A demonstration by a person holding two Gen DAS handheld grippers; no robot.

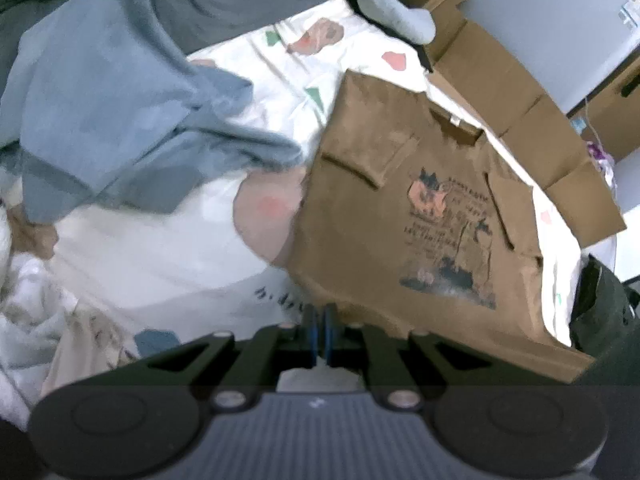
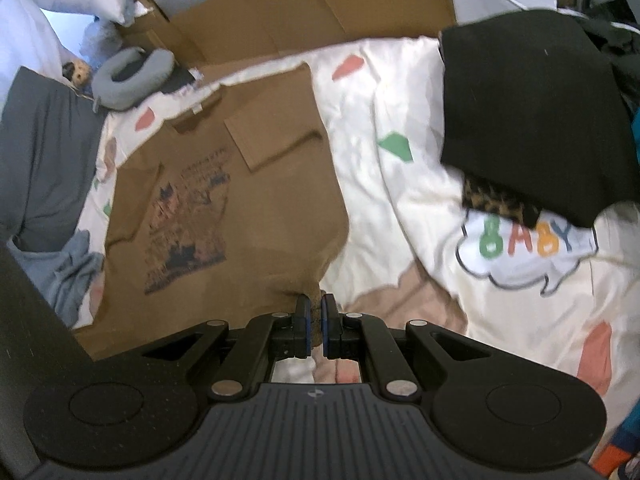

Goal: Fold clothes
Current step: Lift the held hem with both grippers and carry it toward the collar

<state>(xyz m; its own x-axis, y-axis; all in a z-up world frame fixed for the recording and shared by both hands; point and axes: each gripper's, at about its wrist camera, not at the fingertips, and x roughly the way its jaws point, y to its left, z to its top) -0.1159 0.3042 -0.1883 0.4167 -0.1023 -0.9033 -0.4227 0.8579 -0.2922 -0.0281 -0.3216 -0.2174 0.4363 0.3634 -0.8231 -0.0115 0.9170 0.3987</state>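
Right gripper [image 2: 316, 314] pinching brown T-shirt [image 2: 276, 208], cardboard [image 2: 320, 12] probably flattened

Brown tee [image 2: 276, 200] w/ dark-blue & pink print; white bedsheet [image 2: 400, 208] w/ red/green patches; blue cloth [image 1: 112, 112].

Open bedspread [image 2: 384, 208] R of tee [image 2: 256, 208]; black pile [image 2: 532, 120] blocks far R

Brown tee [image 1: 400, 208]: soft matt cloth, printed graphic. Sheet [image 2: 400, 184]: smooth white cloth, slight sheen, coloured prints. Blue garment [image 1: 120, 112]: matt cloth. Cardboard [image 2: 320, 4]: matt brown. Black garment [image 2: 532, 116]: matt cloth. Grippers: matt black plastic, ribbed housing, shiny metal pins.
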